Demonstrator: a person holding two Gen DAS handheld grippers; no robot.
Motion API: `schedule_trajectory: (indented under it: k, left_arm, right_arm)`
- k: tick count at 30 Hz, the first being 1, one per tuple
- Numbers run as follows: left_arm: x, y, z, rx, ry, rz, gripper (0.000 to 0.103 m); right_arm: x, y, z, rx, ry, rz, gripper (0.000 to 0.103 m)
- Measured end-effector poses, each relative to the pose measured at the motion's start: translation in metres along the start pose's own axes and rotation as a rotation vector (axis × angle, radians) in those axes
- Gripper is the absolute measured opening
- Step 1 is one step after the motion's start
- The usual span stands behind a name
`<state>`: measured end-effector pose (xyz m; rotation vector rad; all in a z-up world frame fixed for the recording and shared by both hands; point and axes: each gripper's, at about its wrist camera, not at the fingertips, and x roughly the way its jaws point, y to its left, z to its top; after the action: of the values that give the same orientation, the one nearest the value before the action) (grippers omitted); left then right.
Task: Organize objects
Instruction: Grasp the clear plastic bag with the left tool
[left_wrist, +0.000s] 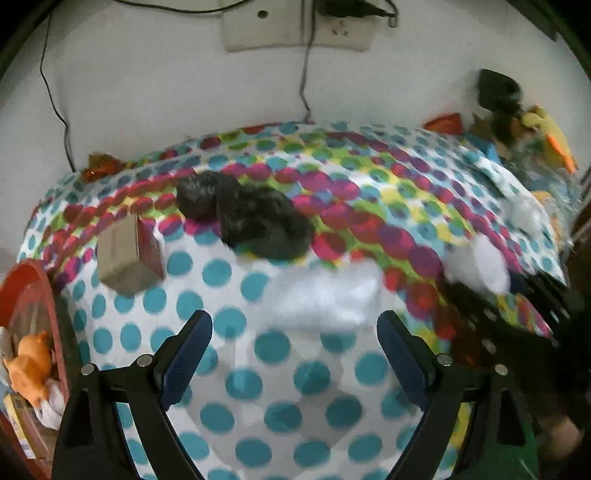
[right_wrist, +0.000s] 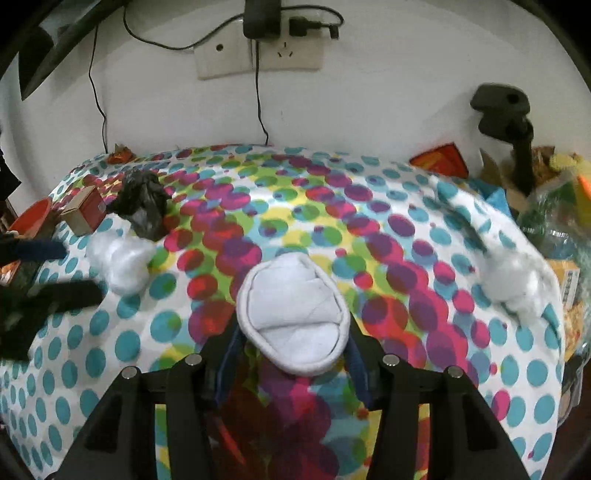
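The right hand-held gripper (right_wrist: 293, 347) is clenched on a rolled white sock (right_wrist: 293, 321), held above the middle of the spotted cloth (right_wrist: 369, 229) that covers the tabletop. The left hand-held gripper (left_wrist: 295, 354) hangs released, nothing between its fingers, over a blurred white wad (left_wrist: 325, 291). Toward the far left corner lie a black crumpled bag (left_wrist: 251, 218) and a small brown box (left_wrist: 127, 254). Another white wad (right_wrist: 513, 284) sits near the right edge.
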<state>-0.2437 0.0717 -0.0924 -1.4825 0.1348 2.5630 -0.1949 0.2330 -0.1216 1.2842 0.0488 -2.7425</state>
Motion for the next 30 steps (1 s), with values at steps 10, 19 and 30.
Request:
schedule_trajectory:
  k: [10, 19, 30]
  left_arm:
    - [0.034, -0.011, 0.005, -0.044, 0.021, -0.066, 0.087]
    - [0.029, -0.025, -0.002, -0.05, 0.001, -0.035, 0.028]
    - [0.012, -0.038, -0.029, -0.068, 0.023, 0.006, 0.028]
  right_arm:
    - [0.003, -0.006, -0.001, 0.027, 0.012, 0.008, 0.052]
    - [0.004, 0.001, -0.001, 0.0, 0.02, -0.027, 0.053]
    - [0.005, 0.004, -0.001, -0.014, 0.024, -0.044, 0.052]
